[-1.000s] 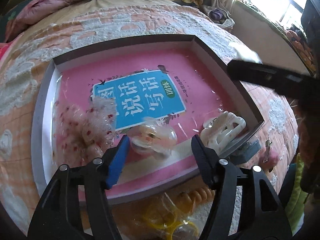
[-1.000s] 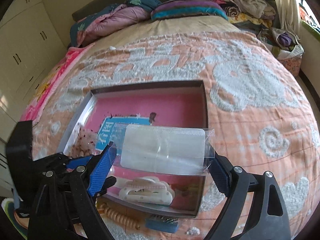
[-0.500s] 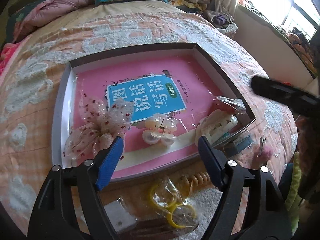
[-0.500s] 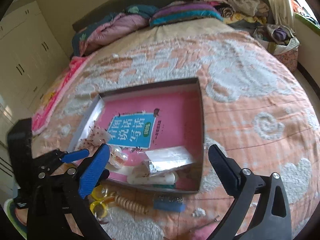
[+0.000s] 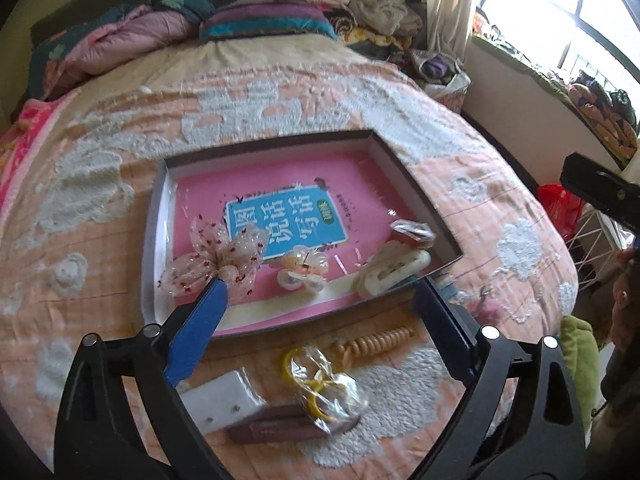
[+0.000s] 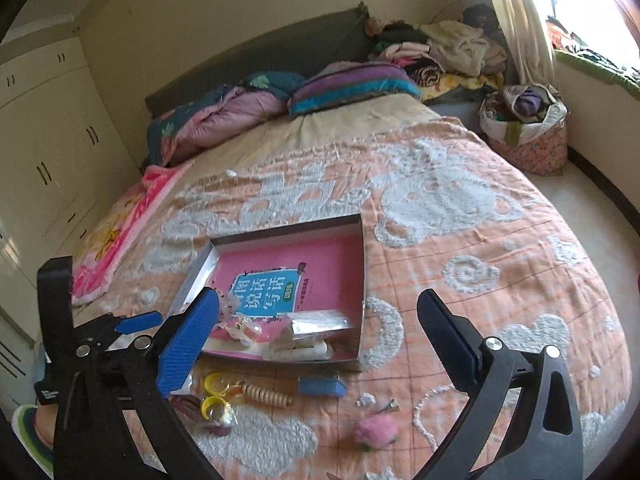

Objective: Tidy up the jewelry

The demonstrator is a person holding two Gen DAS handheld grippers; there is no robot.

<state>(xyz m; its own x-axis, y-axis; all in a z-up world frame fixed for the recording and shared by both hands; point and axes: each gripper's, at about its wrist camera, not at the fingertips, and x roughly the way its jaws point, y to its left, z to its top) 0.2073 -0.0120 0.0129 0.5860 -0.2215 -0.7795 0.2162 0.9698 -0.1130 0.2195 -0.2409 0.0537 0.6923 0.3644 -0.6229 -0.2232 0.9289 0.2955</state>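
Risks from here: both grippers empty, jaws just spread wide, nothing between them. Left gripper [image 5: 320, 312] above near wall of box [image 5: 408, 172]; right gripper [image 6: 320, 336] back from box, over blanket [image 6: 500, 240].

- Box holds bow [image 5: 218, 258], flower clip [image 5: 302, 270], white claw clip [image 5: 394, 272], clear packet [image 5: 412, 232], all crowded at near edge; careless next drop may bounce out.
- Loose on blanket near box: yellow rings in bag [image 5: 320, 380], bead string [image 5: 376, 340], blue comb [image 6: 322, 386], pink pompom [image 6: 374, 432].
- Slippery bag may slide from pads.
- Soft blanket: low reach may tilt box.

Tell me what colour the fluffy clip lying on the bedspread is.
Pink. The fluffy clip shows best in the right wrist view, near the bottom.
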